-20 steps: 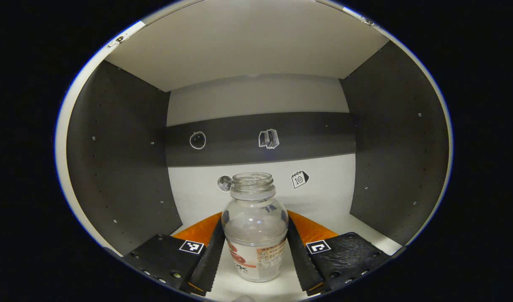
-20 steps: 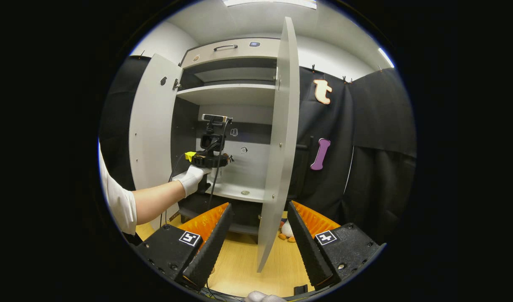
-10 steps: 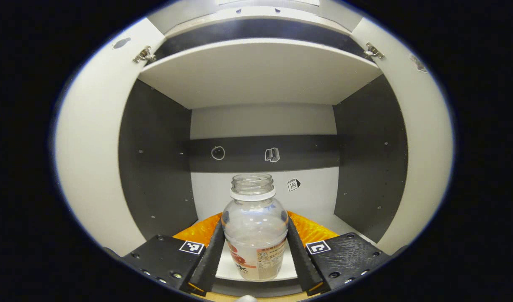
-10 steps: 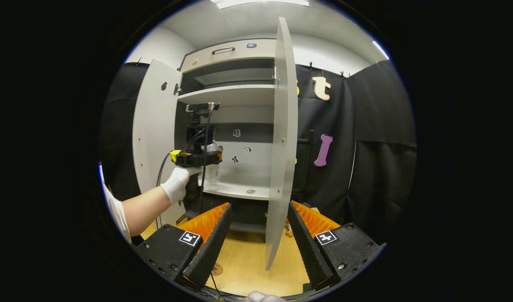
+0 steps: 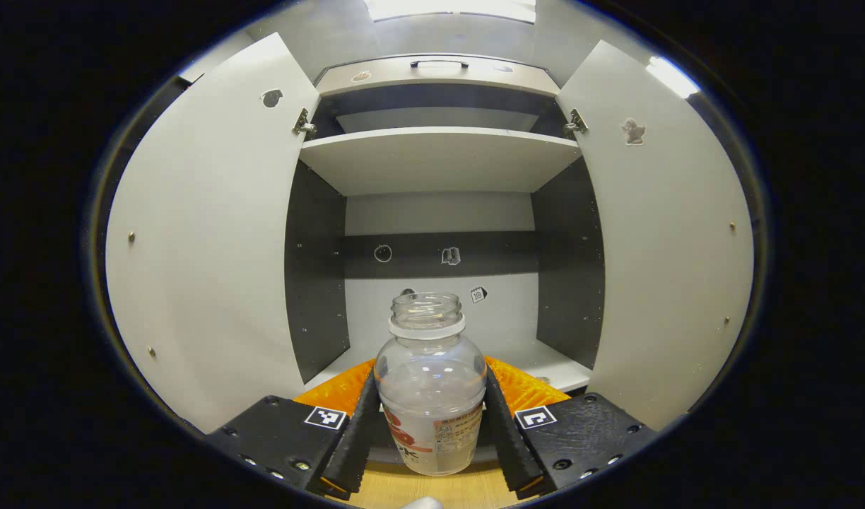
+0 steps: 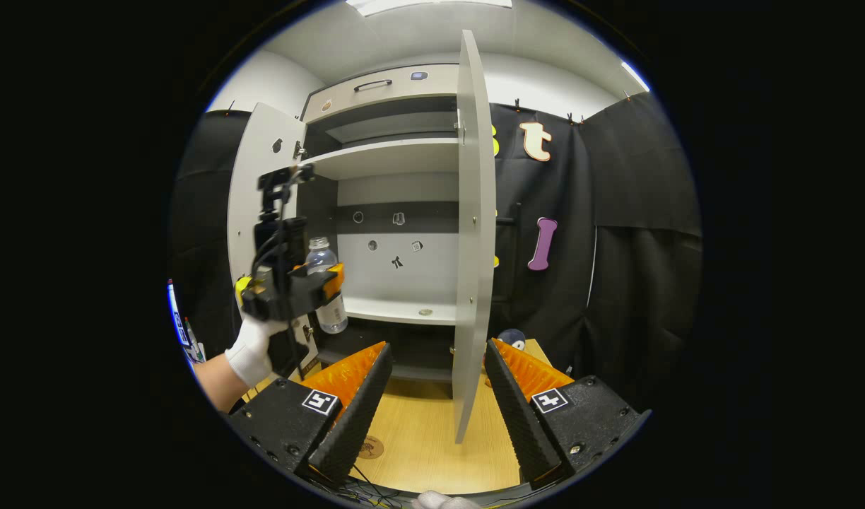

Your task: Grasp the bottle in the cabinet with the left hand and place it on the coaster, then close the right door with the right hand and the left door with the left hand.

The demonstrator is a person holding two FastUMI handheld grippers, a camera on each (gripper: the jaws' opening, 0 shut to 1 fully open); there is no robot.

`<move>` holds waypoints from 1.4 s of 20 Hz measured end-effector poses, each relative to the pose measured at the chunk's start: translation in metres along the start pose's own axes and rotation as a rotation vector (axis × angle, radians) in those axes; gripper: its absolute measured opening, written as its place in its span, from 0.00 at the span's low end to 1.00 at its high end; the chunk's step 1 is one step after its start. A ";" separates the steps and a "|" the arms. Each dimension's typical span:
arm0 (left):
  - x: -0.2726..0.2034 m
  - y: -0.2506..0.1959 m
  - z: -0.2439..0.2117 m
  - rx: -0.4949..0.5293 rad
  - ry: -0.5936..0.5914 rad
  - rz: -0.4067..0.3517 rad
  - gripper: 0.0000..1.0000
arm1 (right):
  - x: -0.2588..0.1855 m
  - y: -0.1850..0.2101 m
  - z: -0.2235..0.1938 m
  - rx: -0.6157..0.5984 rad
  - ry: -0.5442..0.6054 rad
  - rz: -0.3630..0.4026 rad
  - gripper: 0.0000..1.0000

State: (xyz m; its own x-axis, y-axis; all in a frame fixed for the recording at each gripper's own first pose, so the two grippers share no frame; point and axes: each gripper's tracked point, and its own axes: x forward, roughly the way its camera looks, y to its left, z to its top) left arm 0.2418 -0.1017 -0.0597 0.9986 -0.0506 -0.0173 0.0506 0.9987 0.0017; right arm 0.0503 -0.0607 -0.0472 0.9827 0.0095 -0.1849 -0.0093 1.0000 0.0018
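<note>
Clear bottle (image 5: 430, 396) pinched upright in left claw (image 5: 430, 424).

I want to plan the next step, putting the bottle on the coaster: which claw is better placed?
Left: the left claw already clamps the bottle. The right claw is open, facing the right door.

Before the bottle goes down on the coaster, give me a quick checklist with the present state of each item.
1. Left gripper shut on the bottle: ok.
2. Bottle upright, clear of the cabinet shelf: ok.
3. Coaster on the table bare: ok.
4. Bottle above the coaster: not ok, it is up beside the left door.
5. Right gripper open, holding nothing: ok.
6. Right door closed: not ok.
</note>
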 end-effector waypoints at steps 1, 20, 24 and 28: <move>-0.013 0.001 -0.012 -0.007 0.014 0.000 0.72 | -0.002 -0.001 -0.003 -0.001 0.006 -0.005 0.82; -0.118 -0.042 -0.197 -0.064 0.120 -0.087 0.72 | 0.000 -0.015 -0.056 -0.059 0.192 0.015 0.82; -0.120 -0.049 -0.224 -0.061 0.123 -0.108 0.72 | 0.004 -0.018 -0.070 -0.097 0.245 0.020 0.82; -0.125 -0.065 -0.261 -0.027 0.155 -0.141 0.72 | 0.006 -0.020 -0.077 -0.106 0.268 0.023 0.82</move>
State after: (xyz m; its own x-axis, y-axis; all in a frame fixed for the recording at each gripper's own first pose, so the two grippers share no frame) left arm 0.1087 -0.1592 -0.3187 0.9670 -0.1908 -0.1688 0.1870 0.9816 -0.0385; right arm 0.0419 -0.0806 -0.1238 0.8982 0.0174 -0.4393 -0.0639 0.9938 -0.0912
